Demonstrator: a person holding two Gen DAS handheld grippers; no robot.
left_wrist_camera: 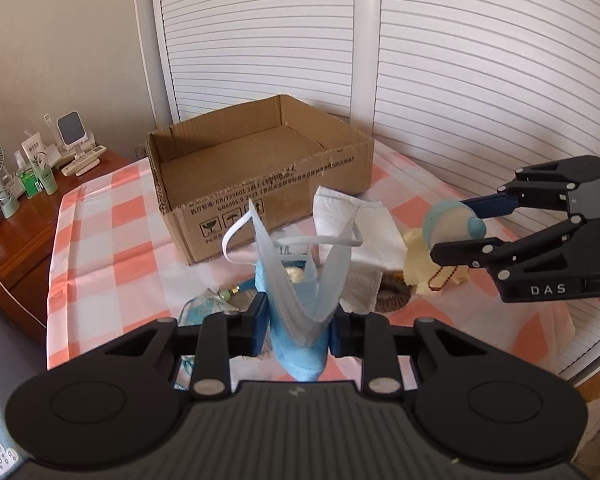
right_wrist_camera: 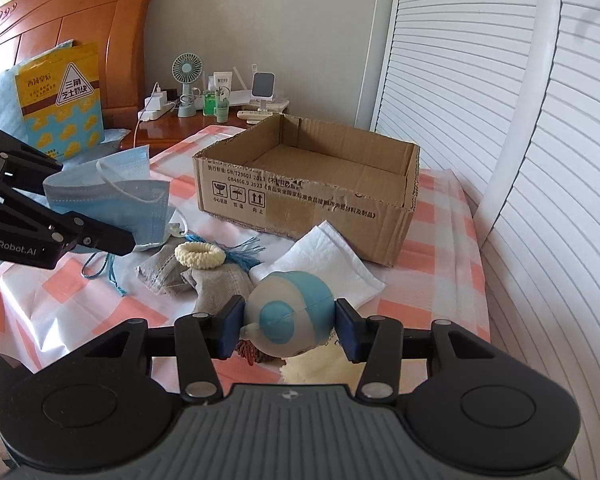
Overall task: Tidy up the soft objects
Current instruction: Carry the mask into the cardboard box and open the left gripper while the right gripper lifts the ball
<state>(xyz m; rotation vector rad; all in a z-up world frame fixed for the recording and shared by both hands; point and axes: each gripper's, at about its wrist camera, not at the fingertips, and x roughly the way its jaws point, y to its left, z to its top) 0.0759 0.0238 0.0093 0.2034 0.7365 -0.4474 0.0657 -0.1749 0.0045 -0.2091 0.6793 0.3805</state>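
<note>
Two grippers are up off the desk, each with something in its fingers. My left gripper [left_wrist_camera: 299, 330] has its blue pads nearly together, pinching a folded light-blue pleated face mask [left_wrist_camera: 300, 280] whose white ear loops stick up in front of the camera. My right gripper [right_wrist_camera: 288, 326] stands about half open, its pads pressing both sides of a round soft toy in cream and sky blue [right_wrist_camera: 288, 312], held clear of the pink-and-white checked cloth [right_wrist_camera: 112, 312]. Behind both stands the open brown cardboard box [right_wrist_camera: 312, 196], nothing visible inside. On the cloth near it lie a folded white tissue [right_wrist_camera: 332, 264], grey fabric pouches [right_wrist_camera: 204, 276] with a cream knitted hair ring [right_wrist_camera: 200, 255] on top, and a pale yellow fluffy cloth [left_wrist_camera: 420, 252].
</note>
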